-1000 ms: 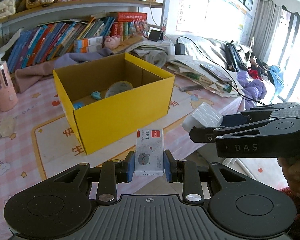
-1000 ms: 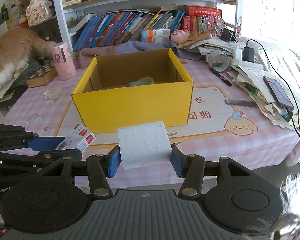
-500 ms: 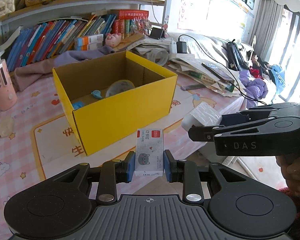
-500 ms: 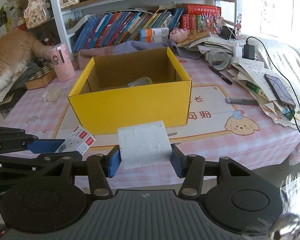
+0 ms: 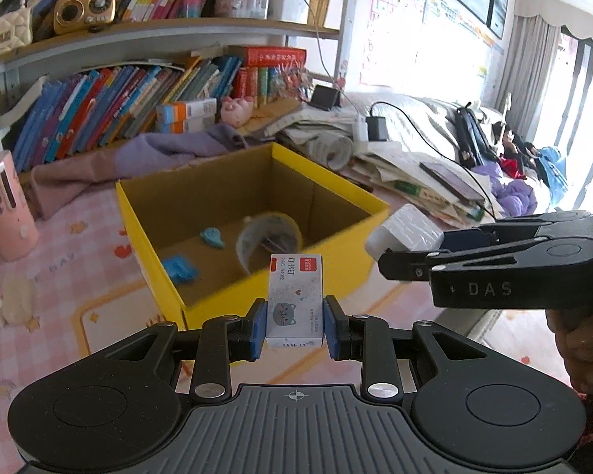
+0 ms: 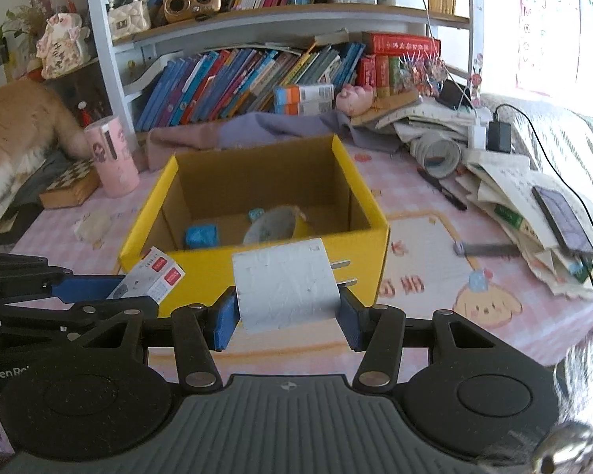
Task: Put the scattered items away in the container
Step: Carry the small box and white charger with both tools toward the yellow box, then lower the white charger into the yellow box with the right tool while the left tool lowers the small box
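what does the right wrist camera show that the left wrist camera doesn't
Only the right wrist view shows the orange cat at the far left, the chessboard box and the phone on the papers. Only the left wrist view shows the curtained window and the person's hand. Both show the yellow box, the left gripper shut on the staple box, and the right gripper shut on the white plug adapter.

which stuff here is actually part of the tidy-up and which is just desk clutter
Part of the job:
yellow box
staple box in the left gripper
white plug adapter in the right gripper
tape roll in the box

Just lying about:
pink cup
paper pile
phone
shelf books
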Demonstrator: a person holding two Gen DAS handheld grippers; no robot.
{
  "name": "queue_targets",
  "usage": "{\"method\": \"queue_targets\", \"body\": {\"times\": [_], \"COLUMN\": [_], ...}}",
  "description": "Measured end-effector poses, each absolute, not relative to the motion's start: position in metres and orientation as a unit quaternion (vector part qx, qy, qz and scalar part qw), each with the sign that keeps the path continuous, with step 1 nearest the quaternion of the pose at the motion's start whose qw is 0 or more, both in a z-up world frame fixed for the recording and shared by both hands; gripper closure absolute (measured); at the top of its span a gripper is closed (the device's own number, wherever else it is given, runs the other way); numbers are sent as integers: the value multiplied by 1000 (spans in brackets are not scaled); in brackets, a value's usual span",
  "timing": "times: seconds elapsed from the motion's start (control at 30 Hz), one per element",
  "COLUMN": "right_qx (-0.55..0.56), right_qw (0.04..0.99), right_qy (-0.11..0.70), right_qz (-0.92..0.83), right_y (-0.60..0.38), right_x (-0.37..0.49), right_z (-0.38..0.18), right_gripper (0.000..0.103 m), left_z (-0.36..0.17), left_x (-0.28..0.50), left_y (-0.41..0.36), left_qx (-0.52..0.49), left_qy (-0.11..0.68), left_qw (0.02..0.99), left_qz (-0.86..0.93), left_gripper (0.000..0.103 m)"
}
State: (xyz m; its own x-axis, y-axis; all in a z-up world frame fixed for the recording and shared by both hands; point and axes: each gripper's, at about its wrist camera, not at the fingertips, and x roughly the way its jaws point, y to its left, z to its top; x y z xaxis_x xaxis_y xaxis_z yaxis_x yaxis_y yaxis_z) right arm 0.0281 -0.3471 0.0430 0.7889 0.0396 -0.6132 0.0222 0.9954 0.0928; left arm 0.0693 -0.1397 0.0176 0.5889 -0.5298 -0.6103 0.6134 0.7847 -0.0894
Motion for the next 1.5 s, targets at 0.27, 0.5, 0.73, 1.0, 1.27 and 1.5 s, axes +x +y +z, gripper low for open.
{"method": "queue_targets", "body": {"times": [0.27, 0.5, 0.73, 1.0, 1.27, 1.5], "right_qx": [46, 46, 52, 51, 39, 33], "right_qw": [948, 946, 942, 936, 919, 902], "right_qy": [314, 321, 331, 349, 392, 428], "right_qz": [8, 13, 6, 9, 33, 55], "right_y": [-348, -345, -343, -341, -329, -322], "right_x": [74, 110, 141, 180, 222, 260], "right_z": [49, 43, 38, 32, 18, 5], "right_gripper": [53, 53, 53, 53, 53, 53], "left_z": [22, 14, 2, -14, -16, -21], "left_x": [106, 141, 166, 169, 184, 204], "left_y": [-136, -138, -151, -167, -164, -167], "left_qx": [68, 84, 134, 240, 225, 168], "left_qy": [308, 315, 323, 301, 320, 368], "left_qw": [894, 887, 870, 846, 840, 819], "left_qz": [-317, -325, -347, -369, -377, -407], "left_gripper": [75, 75, 75, 75, 74, 74]}}
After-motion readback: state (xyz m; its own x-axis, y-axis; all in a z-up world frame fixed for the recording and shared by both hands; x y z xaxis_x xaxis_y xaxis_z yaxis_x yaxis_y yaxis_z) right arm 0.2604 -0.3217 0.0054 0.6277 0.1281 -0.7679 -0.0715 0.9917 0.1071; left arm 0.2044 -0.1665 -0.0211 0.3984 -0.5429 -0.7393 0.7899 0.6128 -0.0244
